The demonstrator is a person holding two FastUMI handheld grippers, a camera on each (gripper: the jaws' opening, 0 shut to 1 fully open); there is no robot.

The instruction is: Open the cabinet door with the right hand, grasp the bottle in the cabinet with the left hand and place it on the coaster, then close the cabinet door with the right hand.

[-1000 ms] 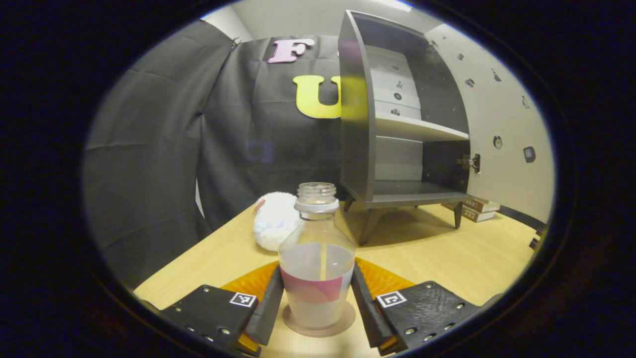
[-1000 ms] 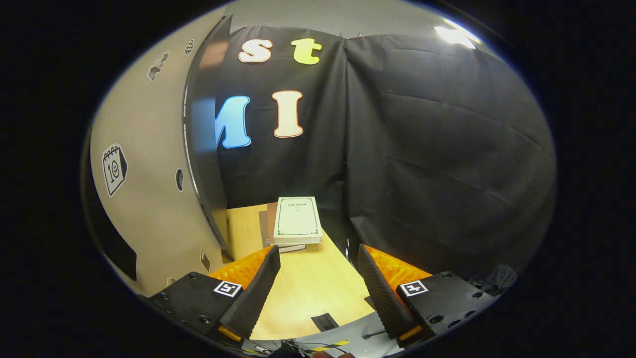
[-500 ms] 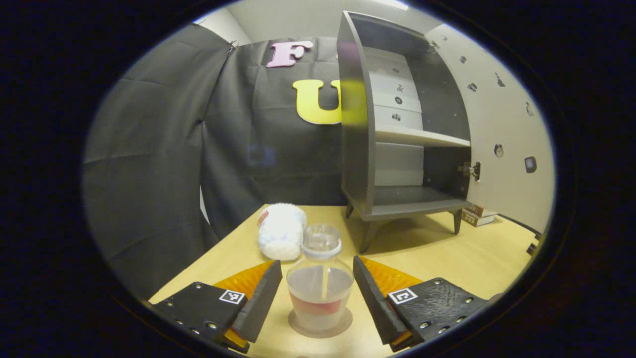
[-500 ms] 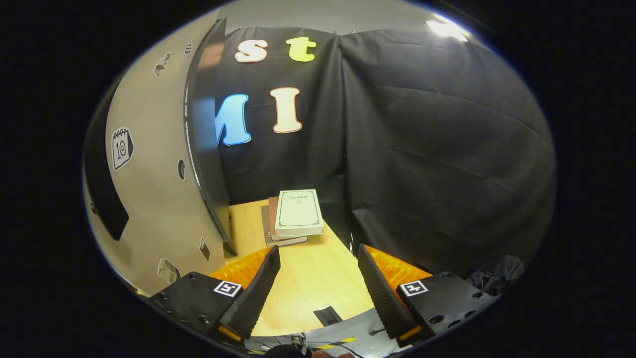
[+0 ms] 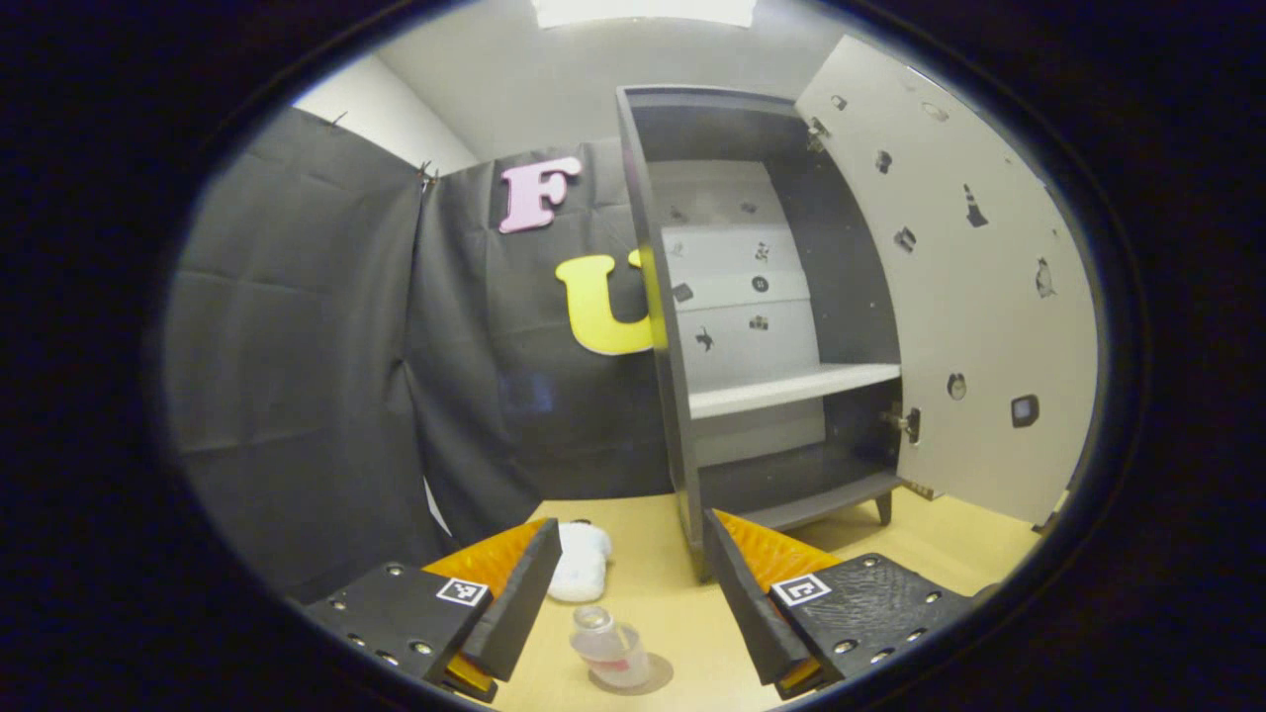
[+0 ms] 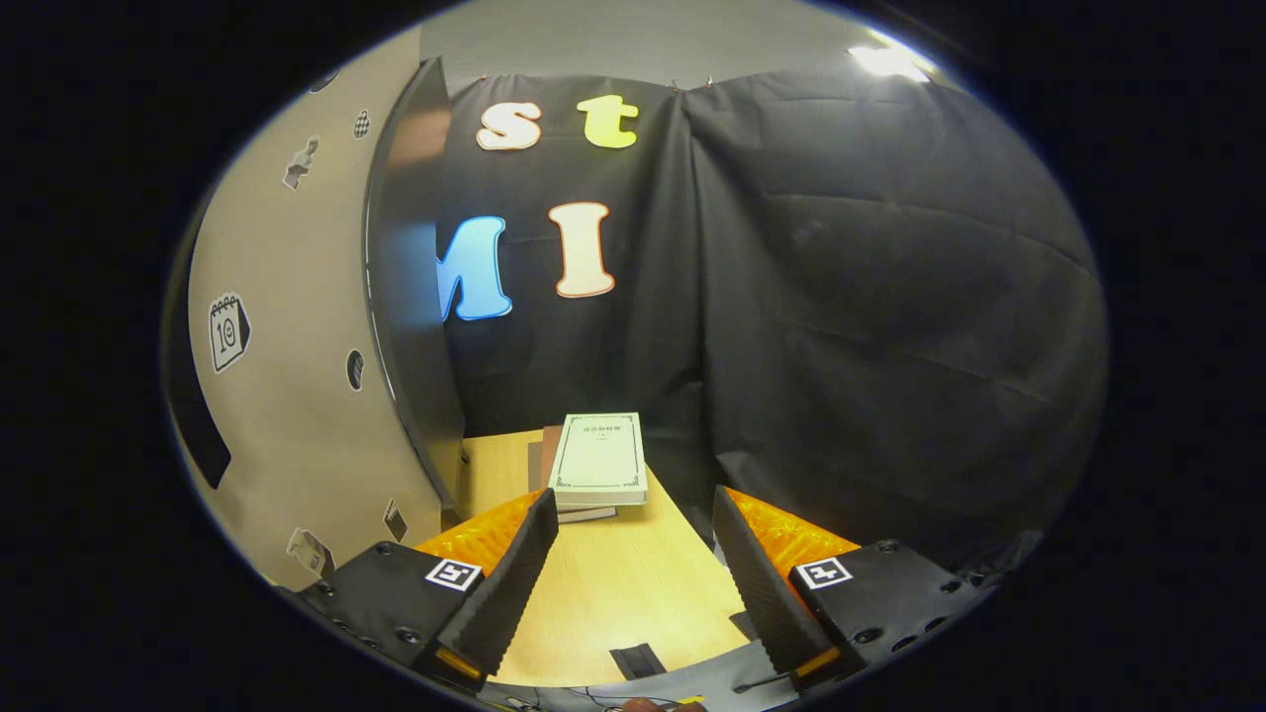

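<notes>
In the left gripper view a clear uncapped bottle [image 5: 611, 648] with a red label stands upright on a round brown coaster [image 5: 653, 677] on the wooden table. My left gripper [image 5: 625, 605] hangs open well above and behind it, nothing between its fingers. Beyond stands the dark grey cabinet [image 5: 682, 326] with its pale door [image 5: 964, 297] swung wide open to the right; its shelves look bare. In the right gripper view my right gripper [image 6: 633, 583] is open over the table, with the open door [image 6: 297, 336] close on its left.
A white fluffy thing [image 5: 581, 564] lies on the table left of the cabinet. A stack of books [image 6: 596, 465] sits at the back of the table past the door. Black cloth walls close in the booth on both sides.
My left gripper has let go of the bottle and risen back from it; the bottle stays on the coaster. The right gripper has shifted only slightly beside the door.
</notes>
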